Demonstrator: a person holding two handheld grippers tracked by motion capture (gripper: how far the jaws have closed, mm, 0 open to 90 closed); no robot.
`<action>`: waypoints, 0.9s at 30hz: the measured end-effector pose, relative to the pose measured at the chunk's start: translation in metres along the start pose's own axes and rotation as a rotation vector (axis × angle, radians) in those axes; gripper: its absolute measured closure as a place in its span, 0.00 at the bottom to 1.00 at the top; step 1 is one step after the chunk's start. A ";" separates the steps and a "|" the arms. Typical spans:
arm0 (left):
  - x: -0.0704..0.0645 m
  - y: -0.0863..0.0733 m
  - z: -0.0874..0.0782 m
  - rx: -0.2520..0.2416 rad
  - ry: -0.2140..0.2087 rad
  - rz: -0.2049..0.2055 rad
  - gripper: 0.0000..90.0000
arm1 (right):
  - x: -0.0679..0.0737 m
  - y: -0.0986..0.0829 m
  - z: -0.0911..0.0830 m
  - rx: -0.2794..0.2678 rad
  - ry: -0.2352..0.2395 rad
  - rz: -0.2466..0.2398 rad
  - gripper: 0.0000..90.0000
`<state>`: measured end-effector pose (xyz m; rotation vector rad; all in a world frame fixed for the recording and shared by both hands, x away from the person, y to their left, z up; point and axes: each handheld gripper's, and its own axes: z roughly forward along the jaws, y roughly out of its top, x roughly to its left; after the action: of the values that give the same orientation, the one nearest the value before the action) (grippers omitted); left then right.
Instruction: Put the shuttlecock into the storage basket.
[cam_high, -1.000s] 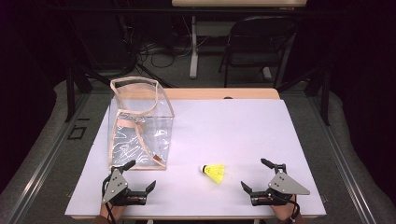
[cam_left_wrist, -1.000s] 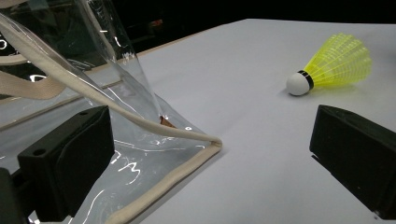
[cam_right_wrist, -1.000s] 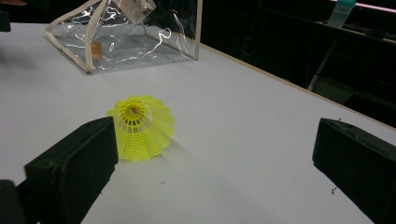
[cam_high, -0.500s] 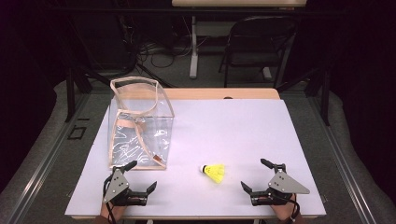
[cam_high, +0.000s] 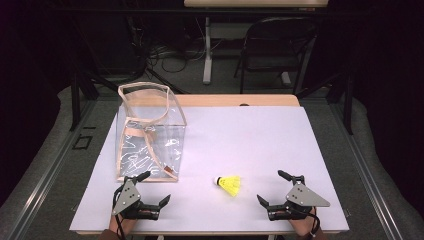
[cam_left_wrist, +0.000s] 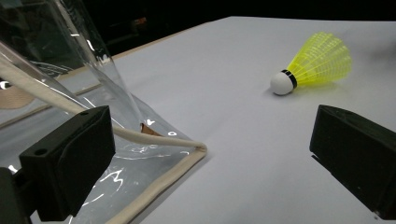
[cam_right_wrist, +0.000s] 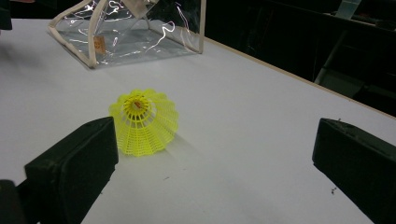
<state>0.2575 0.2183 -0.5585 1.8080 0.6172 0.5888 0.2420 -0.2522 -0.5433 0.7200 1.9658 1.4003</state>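
On the near half of the white counter (cam_high: 260, 145), the yellow plastic shuttlecock (cam_high: 229, 184) lies between 2 wide-open, empty tools, left tool (cam_high: 153, 190) and right tool (cam_high: 270, 187), ready for a grab, the clear plastic tote bag (cam_high: 150, 135) standing open just left.

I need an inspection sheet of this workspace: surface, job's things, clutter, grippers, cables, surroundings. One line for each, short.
Surface: white table top, flat, with a wooden edge at the far side.
Job's things: yellow shuttlecock lies on its side, white cork toward the left gripper; clear bag with beige trim stands open at the near left, straps hanging inside.
Clutter: nothing seen on the table top.
Grippers: left gripper open, jaws spread, holding nothing, near the bag's front corner; right gripper open, holding nothing, to the right of the shuttlecock.
Cables: floor cables lie behind the table; gripper cables hard to tell.
Surroundings: dark room, folding chair and a stand post beyond the table.
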 end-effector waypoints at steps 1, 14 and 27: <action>0.000 0.001 0.001 0.005 -0.006 0.002 0.00 | 0.000 0.000 0.000 0.002 0.002 -0.001 0.00; 0.001 0.010 0.011 -0.004 -0.071 0.033 0.00 | 0.000 0.000 0.001 0.007 0.001 -0.001 0.00; 0.000 0.019 0.023 0.006 -0.106 0.053 0.00 | 0.000 -0.001 0.001 0.013 0.002 0.002 0.00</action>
<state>0.2747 0.1968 -0.5476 1.8528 0.5006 0.5232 0.2423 -0.2519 -0.5440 0.7273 1.9786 1.3911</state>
